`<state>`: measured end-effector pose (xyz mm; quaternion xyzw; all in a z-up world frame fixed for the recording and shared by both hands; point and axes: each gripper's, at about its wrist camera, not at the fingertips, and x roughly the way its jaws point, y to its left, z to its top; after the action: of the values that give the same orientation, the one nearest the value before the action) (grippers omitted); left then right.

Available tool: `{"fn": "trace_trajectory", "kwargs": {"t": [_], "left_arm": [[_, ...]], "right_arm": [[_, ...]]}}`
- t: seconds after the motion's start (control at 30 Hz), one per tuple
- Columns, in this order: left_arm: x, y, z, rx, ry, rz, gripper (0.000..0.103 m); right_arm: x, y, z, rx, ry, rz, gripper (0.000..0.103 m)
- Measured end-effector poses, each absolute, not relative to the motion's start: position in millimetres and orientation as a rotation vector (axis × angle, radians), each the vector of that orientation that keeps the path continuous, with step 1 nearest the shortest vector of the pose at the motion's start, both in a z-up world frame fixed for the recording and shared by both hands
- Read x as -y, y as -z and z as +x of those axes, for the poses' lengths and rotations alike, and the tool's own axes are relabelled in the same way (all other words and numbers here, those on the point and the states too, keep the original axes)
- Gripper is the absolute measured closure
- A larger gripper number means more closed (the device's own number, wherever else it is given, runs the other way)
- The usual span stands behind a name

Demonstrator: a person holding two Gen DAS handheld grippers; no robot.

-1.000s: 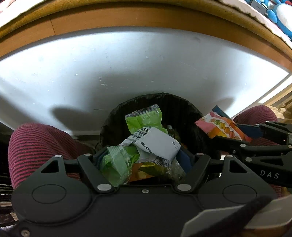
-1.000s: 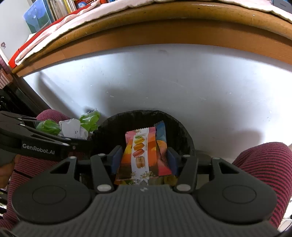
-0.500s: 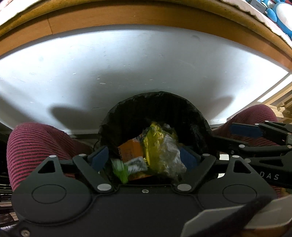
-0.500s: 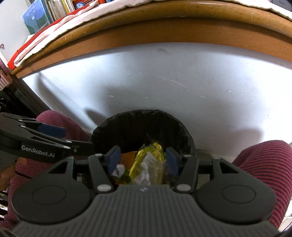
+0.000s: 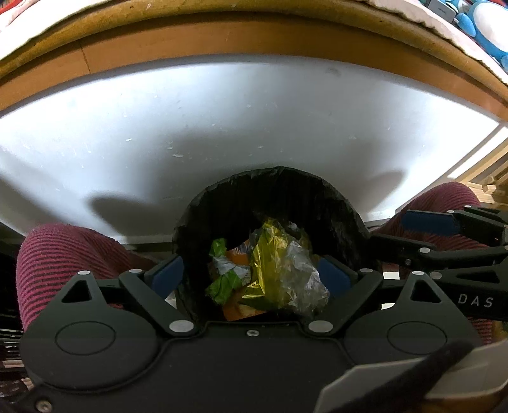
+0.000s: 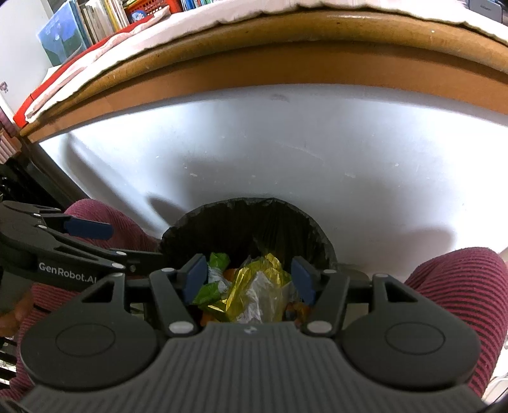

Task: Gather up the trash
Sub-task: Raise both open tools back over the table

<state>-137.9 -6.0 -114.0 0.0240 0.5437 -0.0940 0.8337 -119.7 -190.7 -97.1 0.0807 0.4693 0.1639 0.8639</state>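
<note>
Left gripper: matte black housing, smooth top, blue finger pads, silver rivets at the linkage pivots, one small centre screw. Right gripper: black housing with ribbed top, blue pads, silver rivets; white "DAS" lettering on its side. Left side reads "GenRobot.AI". Person's legs: maroon fabric with fine dark stripes.

A black-lined bin stands between a person's knees in dark red striped trousers, close against a white panel. Whether it rests on the floor cannot be told, since its base is hidden. Inside the bin lie crumpled wrappers: a yellow foil one, a green one, a clear plastic one and an orange one. Above the panel runs the curved wooden edge of a desk, with a white cloth lying on top.
</note>
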Motion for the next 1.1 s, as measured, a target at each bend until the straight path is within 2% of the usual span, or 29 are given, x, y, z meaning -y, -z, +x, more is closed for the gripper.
{"fn": "trace_trajectory", "kwargs": {"t": [0.47, 0.87, 1.1], "left_arm": [[7, 83, -144, -1.058, 0.213, 0.046, 0.011], [0, 23, -145, -0.846, 0.25, 0.016, 0.01], [-3, -17, -133, -0.628, 0.265, -0.007, 0.01]], "right_arm": [[199, 68, -125, -0.882, -0.351, 0.161, 0.03], [216, 13, -126, -0.682, -0.369, 0.152, 0.027], [230, -19, -110, -0.541, -0.353, 0.171, 0.025]]}}
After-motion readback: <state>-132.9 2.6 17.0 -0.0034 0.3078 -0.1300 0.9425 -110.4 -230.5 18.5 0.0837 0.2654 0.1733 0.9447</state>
